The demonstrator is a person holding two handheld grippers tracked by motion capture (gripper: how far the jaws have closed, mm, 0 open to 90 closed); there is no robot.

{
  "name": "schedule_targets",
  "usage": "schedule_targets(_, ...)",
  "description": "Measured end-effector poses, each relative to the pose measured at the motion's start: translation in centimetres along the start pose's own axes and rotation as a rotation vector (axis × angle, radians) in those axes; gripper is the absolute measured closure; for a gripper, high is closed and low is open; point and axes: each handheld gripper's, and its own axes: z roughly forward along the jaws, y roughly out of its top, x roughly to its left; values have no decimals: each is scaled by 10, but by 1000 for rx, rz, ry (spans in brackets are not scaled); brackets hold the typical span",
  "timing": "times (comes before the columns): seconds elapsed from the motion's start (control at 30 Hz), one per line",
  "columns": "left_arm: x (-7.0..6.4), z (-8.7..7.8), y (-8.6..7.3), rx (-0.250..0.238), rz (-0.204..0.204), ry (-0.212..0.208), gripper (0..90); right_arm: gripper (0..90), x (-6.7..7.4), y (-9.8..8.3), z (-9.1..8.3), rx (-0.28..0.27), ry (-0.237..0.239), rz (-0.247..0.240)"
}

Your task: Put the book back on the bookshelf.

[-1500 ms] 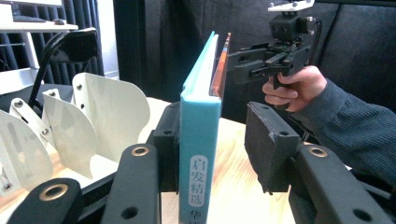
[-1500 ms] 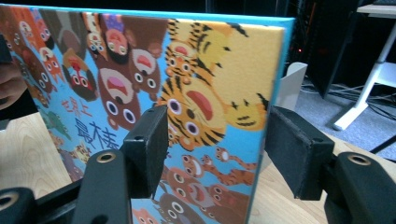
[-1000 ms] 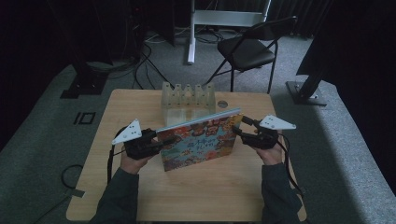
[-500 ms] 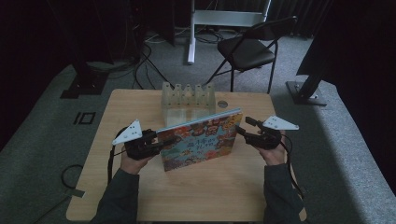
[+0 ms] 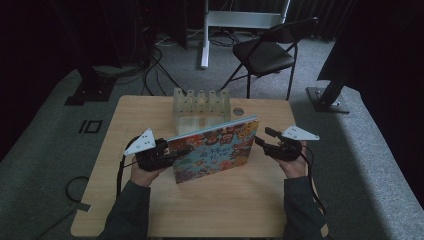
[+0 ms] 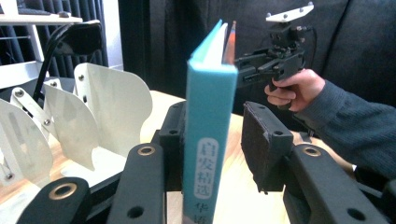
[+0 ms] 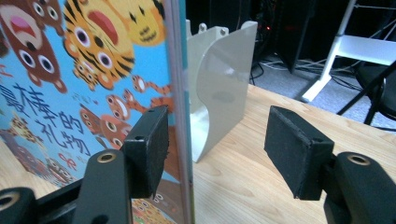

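Book [image 5: 215, 150] upright on edge, spine leftward

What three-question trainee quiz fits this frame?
1. True or false: the picture book lies flat on the table.
2. What stands behind the book? A) a divider rack B) a mug C) a laptop
3. Is the right gripper clamped on the book?

Key: 1 false, it stands upright on its edge. 2 A. 3 no, its jaws straddle the book's edge, and one pad stands clear of it.
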Motion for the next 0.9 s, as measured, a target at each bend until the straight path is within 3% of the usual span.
schedule_targets(0.4, -3, 4, -1, 10, 27, -9, 606, 398, -6, -10, 3, 31, -25, 12)
schedule_targets(0.9, -3, 7, -6, -16, 20, -11, 628, 400, -13, -26, 7, 70, -49, 34)
